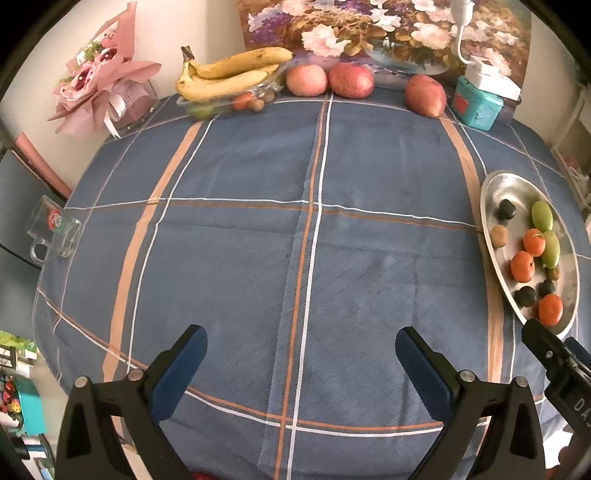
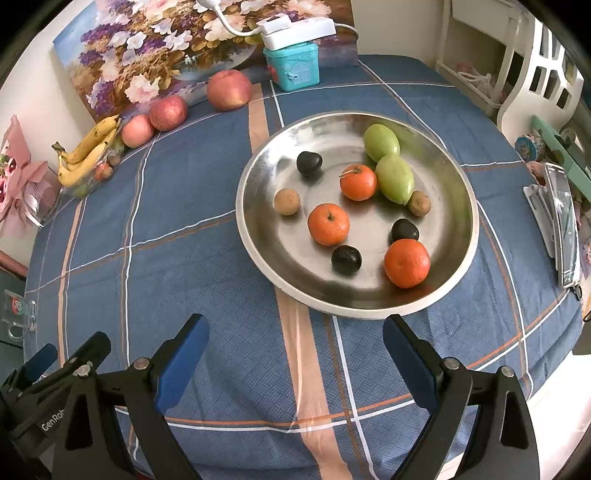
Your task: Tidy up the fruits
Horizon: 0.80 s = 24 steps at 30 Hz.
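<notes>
Fruits lie in the metal plate (image 1: 495,192) at your bench's right edge; your left tool (image 1: 301,354) hovers spread and empty. From the right wrist, your right tool (image 2: 295,343) hangs spread just before that plate, near the tangerine (image 2: 406,263).

A blue plaid tablecloth (image 1: 258,229) covers the counter. At the far edge a floral painting (image 2: 155,48) leans against a cream wall (image 1: 207,22). A pink wrapped bouquet (image 1: 96,81) stands at far left, and a white chair (image 2: 539,74) stands at far right.
</notes>
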Available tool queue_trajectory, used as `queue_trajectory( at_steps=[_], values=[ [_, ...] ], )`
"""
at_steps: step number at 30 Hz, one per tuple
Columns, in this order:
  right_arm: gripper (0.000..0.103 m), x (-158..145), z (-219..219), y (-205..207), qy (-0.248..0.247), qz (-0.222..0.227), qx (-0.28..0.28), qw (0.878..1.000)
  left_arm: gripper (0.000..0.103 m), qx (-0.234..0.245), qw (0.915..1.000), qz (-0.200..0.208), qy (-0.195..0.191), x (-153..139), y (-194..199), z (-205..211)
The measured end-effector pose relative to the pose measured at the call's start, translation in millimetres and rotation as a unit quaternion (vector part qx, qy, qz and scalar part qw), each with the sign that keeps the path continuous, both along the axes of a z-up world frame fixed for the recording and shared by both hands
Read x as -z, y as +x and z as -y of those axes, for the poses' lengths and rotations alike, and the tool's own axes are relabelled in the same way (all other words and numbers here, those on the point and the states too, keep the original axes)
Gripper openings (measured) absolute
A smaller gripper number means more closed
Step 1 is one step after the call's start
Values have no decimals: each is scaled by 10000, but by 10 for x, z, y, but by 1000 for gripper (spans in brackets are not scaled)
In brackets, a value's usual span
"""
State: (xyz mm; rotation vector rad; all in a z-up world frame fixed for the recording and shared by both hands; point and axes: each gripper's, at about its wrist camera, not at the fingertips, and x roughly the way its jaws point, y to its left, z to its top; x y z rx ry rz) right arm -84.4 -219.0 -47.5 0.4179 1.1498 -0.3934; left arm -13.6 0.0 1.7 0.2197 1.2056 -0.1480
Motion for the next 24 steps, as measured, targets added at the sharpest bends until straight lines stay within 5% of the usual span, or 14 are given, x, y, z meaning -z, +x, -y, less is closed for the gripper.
queue_trajectory(
  at_steps=[24],
  values=[
    [95,2,-40,10,-27,-2,30,10000,103,-35,10000,-27,-25,-43,-3,-1]
  ],
)
